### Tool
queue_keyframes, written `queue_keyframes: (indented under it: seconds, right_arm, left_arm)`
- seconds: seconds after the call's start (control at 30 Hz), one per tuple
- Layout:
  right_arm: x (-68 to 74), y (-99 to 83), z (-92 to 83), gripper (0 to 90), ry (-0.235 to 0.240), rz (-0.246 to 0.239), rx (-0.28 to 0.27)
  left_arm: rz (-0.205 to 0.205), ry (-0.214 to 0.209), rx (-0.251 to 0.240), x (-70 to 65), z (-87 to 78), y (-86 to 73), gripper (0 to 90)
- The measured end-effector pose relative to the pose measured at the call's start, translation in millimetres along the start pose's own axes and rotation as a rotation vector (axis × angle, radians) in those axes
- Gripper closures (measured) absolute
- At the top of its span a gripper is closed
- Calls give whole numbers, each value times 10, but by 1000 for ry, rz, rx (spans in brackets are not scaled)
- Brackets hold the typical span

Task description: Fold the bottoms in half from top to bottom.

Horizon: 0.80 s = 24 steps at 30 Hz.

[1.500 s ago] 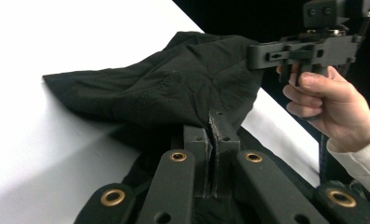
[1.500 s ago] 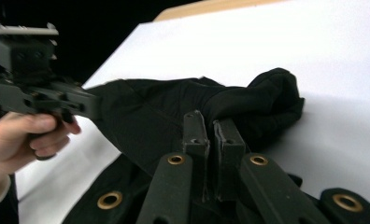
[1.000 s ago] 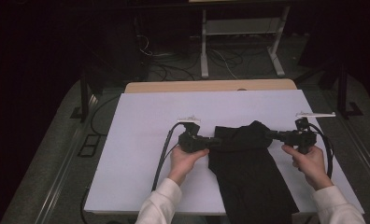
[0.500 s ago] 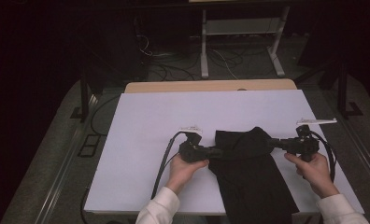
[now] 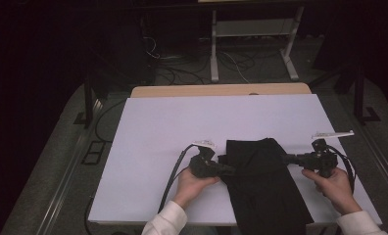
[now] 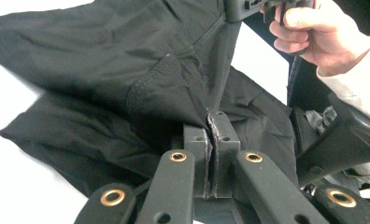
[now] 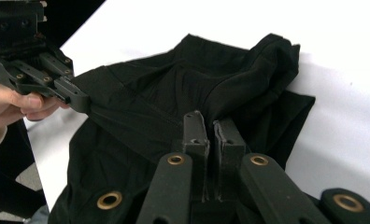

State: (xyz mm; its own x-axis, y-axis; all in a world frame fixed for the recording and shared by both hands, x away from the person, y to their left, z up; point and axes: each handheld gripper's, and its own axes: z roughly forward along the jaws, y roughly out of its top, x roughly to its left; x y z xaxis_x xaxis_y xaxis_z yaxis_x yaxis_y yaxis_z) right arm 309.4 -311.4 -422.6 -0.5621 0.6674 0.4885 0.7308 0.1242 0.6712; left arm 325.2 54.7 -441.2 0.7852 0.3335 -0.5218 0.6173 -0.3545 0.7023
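A black garment lies on the white table, with its lower part hanging over the near edge. My left gripper is shut on the garment's left edge, and its jaws pinch a seam of the black garment in the left gripper view. At the cloth's right edge my right gripper is also shut on it. In the right gripper view, the jaws clamp a fold of the black garment, and the left gripper pulls the far corner taut. The cloth is stretched between both grippers.
A wooden board edge runs along the table's far side. Beyond it stands a white metal frame with cables on the dark floor. Black cables trail from both grippers. The white surface stretches open to the left and behind the garment.
Both grippers have drawn toward the near edge of the table, dragging the garment with them. More of the cloth now hangs over the front edge.
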Motion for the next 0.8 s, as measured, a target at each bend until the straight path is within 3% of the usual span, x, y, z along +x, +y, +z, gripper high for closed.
queue_keyframes:
  seconds: [0.53,0.8]
  right_arm:
    - [-24,-131,6,844,-14,29,78]
    - [-35,-152,36,839,-14,50,114]
  left_arm:
    - [47,-12,96,-47,106,-85,861]
    - [48,-9,130,-32,148,-105,862]
